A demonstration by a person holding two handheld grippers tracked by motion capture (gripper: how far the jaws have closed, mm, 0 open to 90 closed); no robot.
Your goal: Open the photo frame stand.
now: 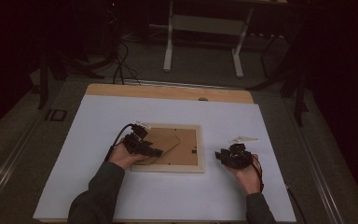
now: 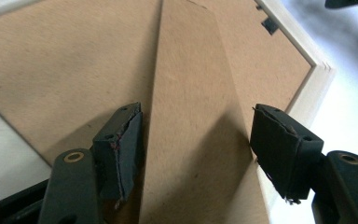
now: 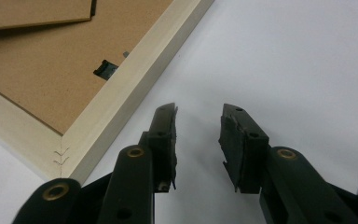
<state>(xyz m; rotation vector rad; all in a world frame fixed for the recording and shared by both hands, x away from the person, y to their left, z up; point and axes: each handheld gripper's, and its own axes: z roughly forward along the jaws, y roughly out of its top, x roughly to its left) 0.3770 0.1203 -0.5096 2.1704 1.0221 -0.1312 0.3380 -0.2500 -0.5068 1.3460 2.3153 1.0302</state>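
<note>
A pale wooden picture frame (image 1: 200, 150) lies face down on the white sheet, its brown backing board (image 1: 186, 145) up. My left gripper (image 1: 156, 152) reaches over the frame's left part. In the left gripper view, my left gripper (image 2: 196, 140) is open and the backing's fold-out stand flap (image 2: 191, 93) lies between its pads, with the frame's rim (image 2: 307, 88) beyond. My right gripper (image 1: 219, 157) rests to the right of the frame. In the right gripper view, my right gripper (image 3: 198, 135) is open over bare white sheet, beside the frame's corner (image 3: 74, 154), with nothing between the pads.
The white sheet (image 1: 233, 116) covers most of a wooden table (image 1: 168, 91). A small black turn clip (image 3: 105, 69) sits on the backing near the frame's rim. Behind the table stand the white legs of another table (image 1: 168, 46), with cables on the dark floor.
</note>
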